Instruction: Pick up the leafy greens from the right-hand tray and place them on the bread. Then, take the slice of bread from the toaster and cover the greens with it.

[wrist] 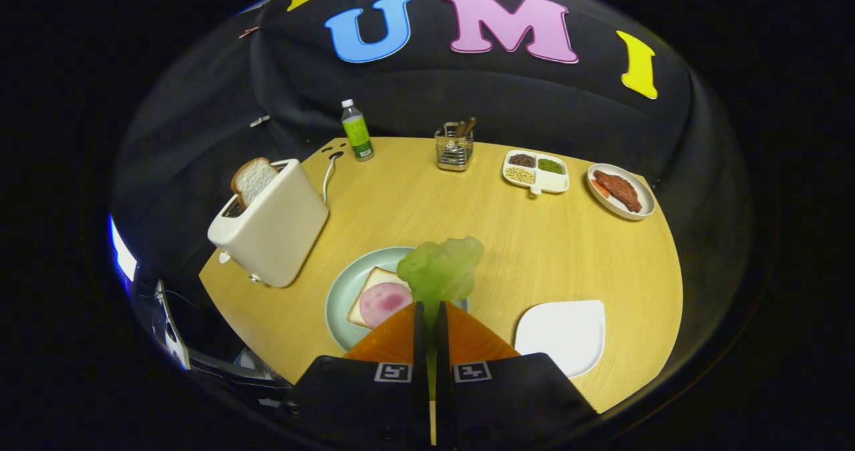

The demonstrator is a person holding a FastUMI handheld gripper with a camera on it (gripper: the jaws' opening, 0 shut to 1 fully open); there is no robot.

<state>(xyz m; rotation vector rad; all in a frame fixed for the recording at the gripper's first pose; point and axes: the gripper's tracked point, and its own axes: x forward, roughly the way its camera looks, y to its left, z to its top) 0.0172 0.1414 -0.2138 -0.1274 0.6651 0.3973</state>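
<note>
Table (534,250) open rightward | claw (427,317) clamps greens (441,270) (over plate (344,290))

A fisheye camera riding on the hand-held claw (427,314) looks forward and steeply down along its two fingers, pressed together on a leaf, from above the near edge of the wooden counter (534,250). The wide lens takes in the whole counter, from the pale green plate (344,294) just ahead of the fingers to the bottle (357,130) and wire holder (454,147) along the far edge, with the toaster (270,230) at the left and the dark cloth wall beyond.
</note>
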